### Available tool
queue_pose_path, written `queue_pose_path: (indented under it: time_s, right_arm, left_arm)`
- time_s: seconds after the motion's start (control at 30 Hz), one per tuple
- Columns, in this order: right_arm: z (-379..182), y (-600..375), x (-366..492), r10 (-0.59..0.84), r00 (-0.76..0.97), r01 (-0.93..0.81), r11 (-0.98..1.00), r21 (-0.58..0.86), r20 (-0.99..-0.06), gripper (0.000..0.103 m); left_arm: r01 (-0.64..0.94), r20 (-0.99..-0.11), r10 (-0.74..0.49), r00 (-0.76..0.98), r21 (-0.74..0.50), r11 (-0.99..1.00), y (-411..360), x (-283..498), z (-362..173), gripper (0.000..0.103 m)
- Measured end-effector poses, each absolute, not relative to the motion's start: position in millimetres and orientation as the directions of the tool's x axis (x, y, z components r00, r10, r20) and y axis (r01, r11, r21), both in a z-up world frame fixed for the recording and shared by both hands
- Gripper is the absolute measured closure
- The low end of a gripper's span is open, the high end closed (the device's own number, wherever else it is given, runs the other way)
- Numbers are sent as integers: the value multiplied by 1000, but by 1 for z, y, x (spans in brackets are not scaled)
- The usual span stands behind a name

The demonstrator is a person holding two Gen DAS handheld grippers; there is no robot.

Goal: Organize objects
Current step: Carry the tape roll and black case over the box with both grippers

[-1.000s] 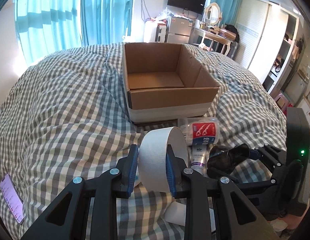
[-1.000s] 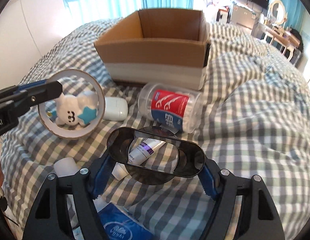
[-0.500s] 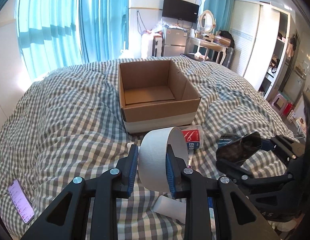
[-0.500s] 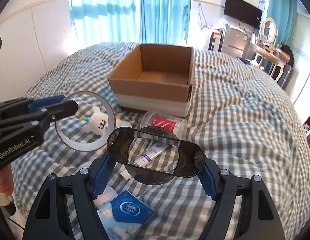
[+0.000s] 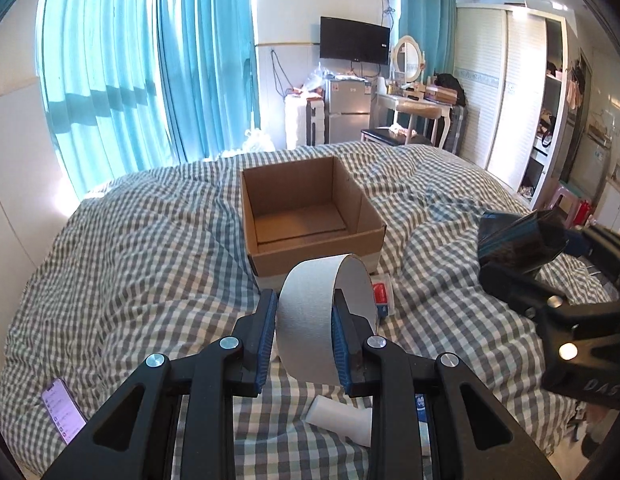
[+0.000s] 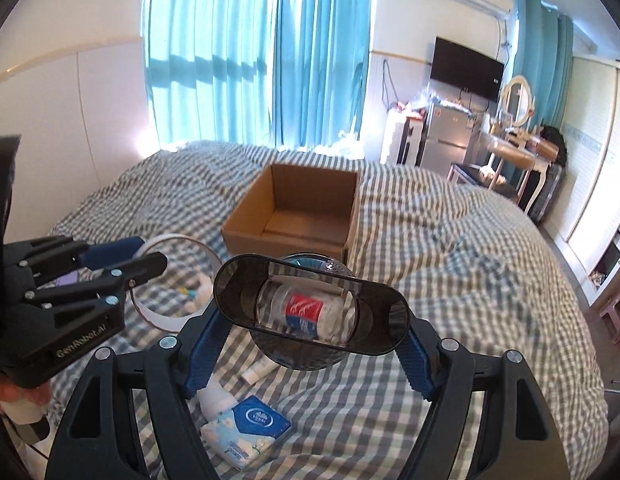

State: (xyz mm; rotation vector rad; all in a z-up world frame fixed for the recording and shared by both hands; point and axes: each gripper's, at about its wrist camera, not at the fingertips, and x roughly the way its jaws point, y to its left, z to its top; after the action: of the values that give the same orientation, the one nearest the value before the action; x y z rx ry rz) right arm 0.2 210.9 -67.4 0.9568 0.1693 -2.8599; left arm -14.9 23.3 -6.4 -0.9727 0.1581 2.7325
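Observation:
My left gripper is shut on a white tape roll, held upright above the checked bed. The same roll and left gripper show at the left of the right wrist view. My right gripper is shut on a dark see-through oval container, its jaws on the two narrow ends; that container also appears at the right of the left wrist view. An open, empty cardboard box sits on the bed ahead of and below both grippers.
On the bedding beneath lie a red-labelled floss-pick jar, a white bottle, a blue tissue pack, a small tube and a white plush toy. A phone lies near the left edge. Furniture stands beyond the bed.
Both grippers have risen with their loads, so the box and loose items look smaller and lower. The right gripper climbed more. Neither grip has changed.

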Motion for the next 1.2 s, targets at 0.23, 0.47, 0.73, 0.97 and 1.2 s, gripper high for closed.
queue_pose_path:
  time_s: [0.23, 0.47, 0.73, 0.97, 1.2]
  right_arm:
    - [-40, 213, -9, -77, -821, 144, -987, -73, -565, 27]
    - [-20, 217, -39, -68, -841, 126, -989, -73, -537, 27]
    - [-15, 223, -93, -63, -834, 113, -992, -58, -548, 27]
    - [-24, 226, -145, -64, -813, 115, -992, -53, -579, 27]
    - [-37, 226, -202, -72, -789, 118, -992, -37, -610, 27]
  left_arm:
    - [-248, -621, 165, -766, 50, -967, 31, -32, 6, 76]
    - [-233, -607, 155, -779, 52, -971, 35, -55, 17, 76]
    - [-218, -617, 140, -774, 52, -975, 38, -100, 18, 76]
    - [-210, -634, 113, -765, 79, -975, 40, -146, 12, 76]
    - [-198, -649, 98, -754, 83, -977, 41, -190, 3, 76]
